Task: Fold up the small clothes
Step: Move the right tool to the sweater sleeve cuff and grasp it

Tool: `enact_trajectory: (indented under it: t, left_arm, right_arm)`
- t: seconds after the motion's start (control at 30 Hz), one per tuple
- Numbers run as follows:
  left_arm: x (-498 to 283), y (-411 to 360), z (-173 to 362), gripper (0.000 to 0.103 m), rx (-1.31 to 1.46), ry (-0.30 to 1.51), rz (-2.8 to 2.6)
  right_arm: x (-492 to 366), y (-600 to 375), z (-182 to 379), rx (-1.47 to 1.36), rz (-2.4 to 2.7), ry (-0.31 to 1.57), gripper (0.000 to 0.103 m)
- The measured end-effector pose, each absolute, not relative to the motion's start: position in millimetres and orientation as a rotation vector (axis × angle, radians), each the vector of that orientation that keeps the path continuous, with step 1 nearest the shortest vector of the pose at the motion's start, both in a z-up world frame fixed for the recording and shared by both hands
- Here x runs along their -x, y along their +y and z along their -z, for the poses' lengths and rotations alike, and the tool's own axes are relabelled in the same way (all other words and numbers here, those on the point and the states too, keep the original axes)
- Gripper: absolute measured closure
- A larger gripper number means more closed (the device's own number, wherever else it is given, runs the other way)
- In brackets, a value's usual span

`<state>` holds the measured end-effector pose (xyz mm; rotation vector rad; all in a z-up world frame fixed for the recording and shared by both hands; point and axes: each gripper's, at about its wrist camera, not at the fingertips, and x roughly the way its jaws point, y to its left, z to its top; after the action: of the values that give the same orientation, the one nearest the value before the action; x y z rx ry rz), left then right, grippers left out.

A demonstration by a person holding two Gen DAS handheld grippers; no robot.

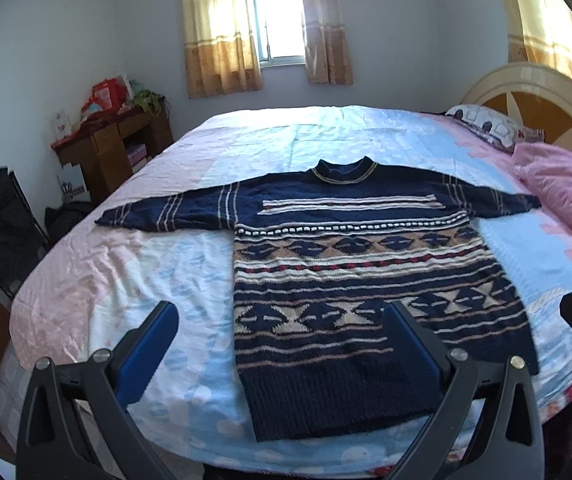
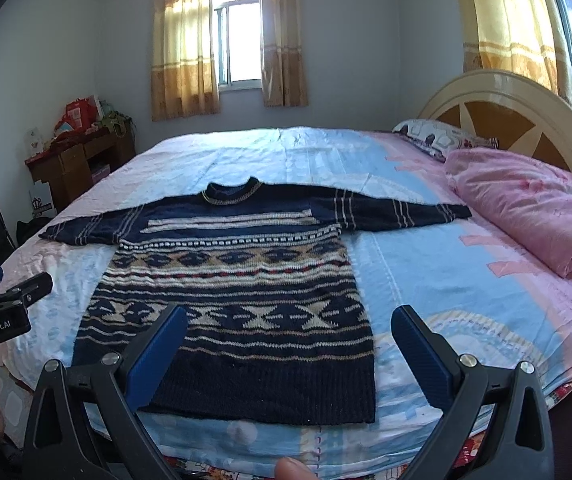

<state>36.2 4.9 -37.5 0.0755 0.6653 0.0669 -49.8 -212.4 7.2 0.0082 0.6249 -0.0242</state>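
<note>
A navy patterned sweater (image 1: 350, 264) lies flat, sleeves spread, on the bed (image 1: 165, 264), hem at its near edge. Both the left gripper (image 1: 281, 344) and right gripper (image 2: 290, 348) hover above the hem, jaws wide apart, holding nothing.

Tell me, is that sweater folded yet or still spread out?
Spread out. The sweater lies flat on the bed, both sleeves stretched sideways, hem nearest the cameras. No part is turned over.

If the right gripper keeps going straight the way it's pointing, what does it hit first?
Probably the navy patterned knit sweater spread flat on the bed: the open right gripper frames its lower right part. Depth is uncertain.
</note>
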Motion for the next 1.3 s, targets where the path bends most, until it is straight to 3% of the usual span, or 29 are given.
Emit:
enact_trajectory:
  t: [0.7,1.3]
  left_arm:
    - [-141.1,-29.0,83.2,0.0,-0.22,0.755,-0.007]
    - [-247.1,-71.6,98.6,0.0,-0.28,0.701,-0.005]
  right_arm:
    - [-40.1,-258.0,58.1,0.005,0.084,0.765,0.001]
    - [-146.9,-410.3,58.9,-0.084,0.254,0.789,0.002]
